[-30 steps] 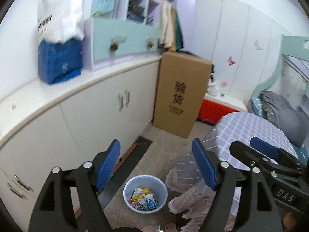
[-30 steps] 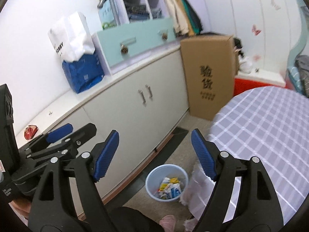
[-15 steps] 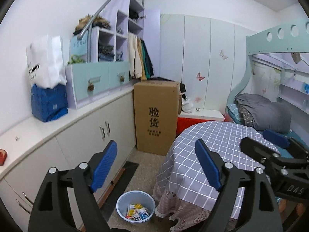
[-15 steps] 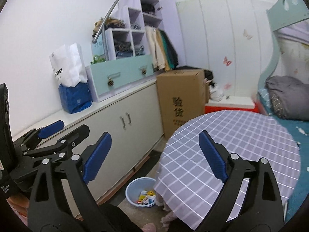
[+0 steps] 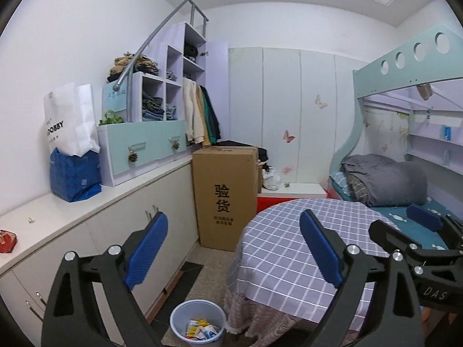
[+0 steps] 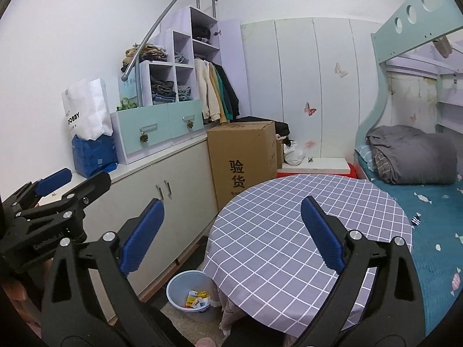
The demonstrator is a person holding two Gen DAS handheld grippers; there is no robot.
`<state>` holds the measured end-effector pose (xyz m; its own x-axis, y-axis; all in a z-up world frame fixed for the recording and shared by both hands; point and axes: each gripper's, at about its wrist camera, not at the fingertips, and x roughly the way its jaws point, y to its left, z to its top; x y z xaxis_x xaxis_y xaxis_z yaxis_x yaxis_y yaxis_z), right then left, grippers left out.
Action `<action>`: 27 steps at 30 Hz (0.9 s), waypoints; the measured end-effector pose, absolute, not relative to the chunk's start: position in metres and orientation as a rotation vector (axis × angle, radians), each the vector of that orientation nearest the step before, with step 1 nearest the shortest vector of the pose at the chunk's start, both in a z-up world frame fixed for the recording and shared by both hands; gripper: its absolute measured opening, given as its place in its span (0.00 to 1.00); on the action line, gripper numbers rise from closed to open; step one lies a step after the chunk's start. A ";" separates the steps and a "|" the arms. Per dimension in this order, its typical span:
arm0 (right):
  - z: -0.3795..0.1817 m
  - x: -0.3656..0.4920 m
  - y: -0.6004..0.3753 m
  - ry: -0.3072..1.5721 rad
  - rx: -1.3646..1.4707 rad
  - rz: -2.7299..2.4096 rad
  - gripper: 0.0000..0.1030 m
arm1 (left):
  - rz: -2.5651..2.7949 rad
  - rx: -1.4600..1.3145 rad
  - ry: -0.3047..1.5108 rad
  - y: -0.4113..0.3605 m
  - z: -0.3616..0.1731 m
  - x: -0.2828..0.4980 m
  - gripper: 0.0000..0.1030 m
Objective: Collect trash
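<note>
A pale blue bin stands on the floor between the white cabinets and the round table, with several wrappers inside; the right wrist view shows the bin half under the cloth. My left gripper is held high over it, its jaws opening with nothing between them. My right gripper hangs open and empty above the checked tablecloth. Each gripper appears at the edge of the other's view, the right gripper and the left gripper. A red packet lies on the counter at far left.
A tall cardboard box stands at the cabinets' far end. A blue bag under a white paper bag and a drawer unit sit on the counter. The bunk bed with a grey quilt borders the table on the right.
Both views have swung up from the floor and bin to the whole room, so the bin now sits at the bottom edge. Both pairs of jaws have spread wider.
</note>
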<state>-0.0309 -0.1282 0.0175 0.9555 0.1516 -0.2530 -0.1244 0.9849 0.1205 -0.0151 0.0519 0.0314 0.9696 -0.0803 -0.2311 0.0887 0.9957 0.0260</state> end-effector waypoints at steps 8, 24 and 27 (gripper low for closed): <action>0.011 -0.043 -0.129 0.241 0.088 0.108 0.92 | -0.089 0.068 0.211 0.044 0.027 -0.024 0.92; -0.002 -0.034 -0.123 0.285 0.091 0.108 0.92 | -0.050 0.081 0.239 0.043 0.014 -0.019 0.92; -0.002 -0.033 -0.122 0.286 0.092 0.108 0.92 | -0.051 0.079 0.242 0.042 0.012 -0.019 0.92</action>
<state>-0.0334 -0.1224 -0.0025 0.9536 0.1190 -0.2765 -0.0929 0.9901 0.1056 -0.0195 0.0422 0.0122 0.9696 -0.0410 -0.2413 0.0600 0.9956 0.0718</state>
